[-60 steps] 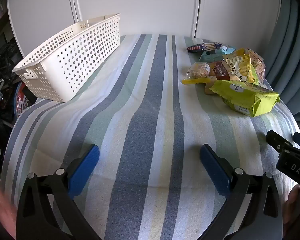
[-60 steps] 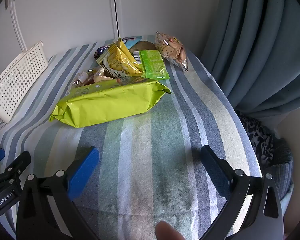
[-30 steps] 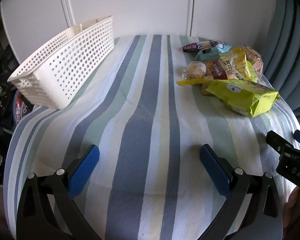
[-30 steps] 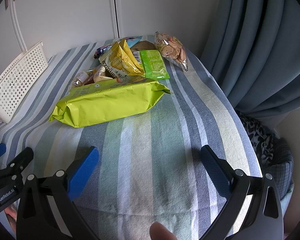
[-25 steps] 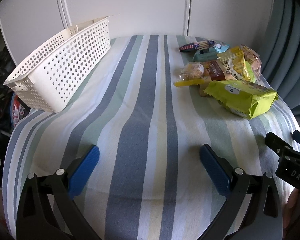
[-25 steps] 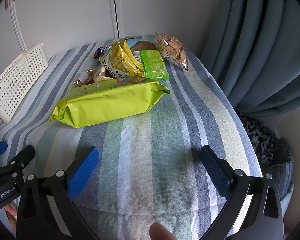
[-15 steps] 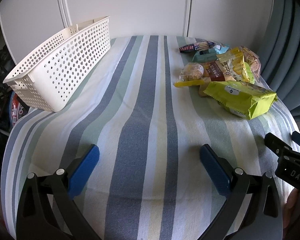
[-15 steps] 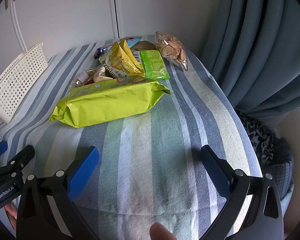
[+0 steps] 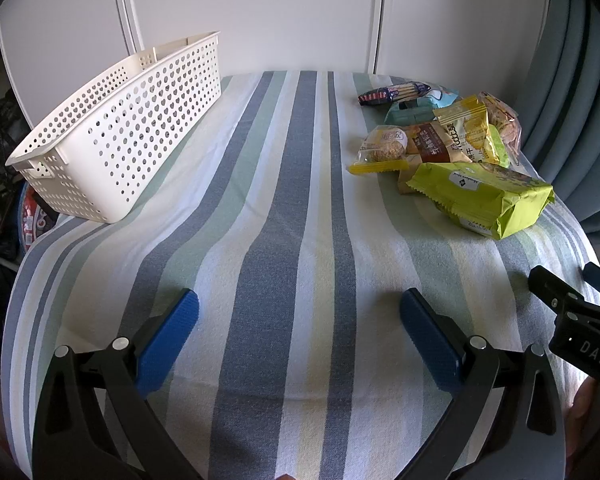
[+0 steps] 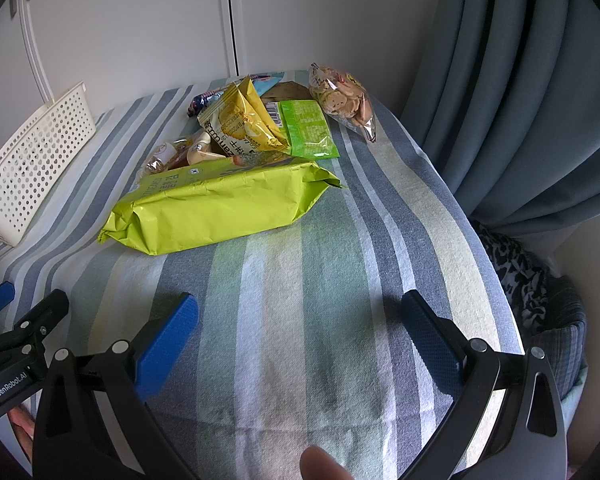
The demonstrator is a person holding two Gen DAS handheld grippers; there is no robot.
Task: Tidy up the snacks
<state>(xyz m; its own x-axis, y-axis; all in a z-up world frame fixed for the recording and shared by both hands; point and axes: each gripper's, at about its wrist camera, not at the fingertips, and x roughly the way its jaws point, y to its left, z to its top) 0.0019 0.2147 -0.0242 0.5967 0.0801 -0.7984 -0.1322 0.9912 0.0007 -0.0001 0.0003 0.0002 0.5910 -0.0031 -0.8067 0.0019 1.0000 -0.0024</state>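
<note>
Left gripper (image 9: 298, 318) and right gripper (image 10: 299, 319) spread wide, gripping nothing. White basket (image 9: 116, 140) far left; snack packets (image 10: 240, 160) heaped far right.

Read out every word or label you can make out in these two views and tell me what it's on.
"DAS": black right gripper body, left wrist view.
"GenRobot.AI": black left gripper body, right wrist view.
Lime-green snack pack, yellow chip bag, brown packet: non-Latin print and a barcode, too small to read.
White perforated basket: none.
</note>
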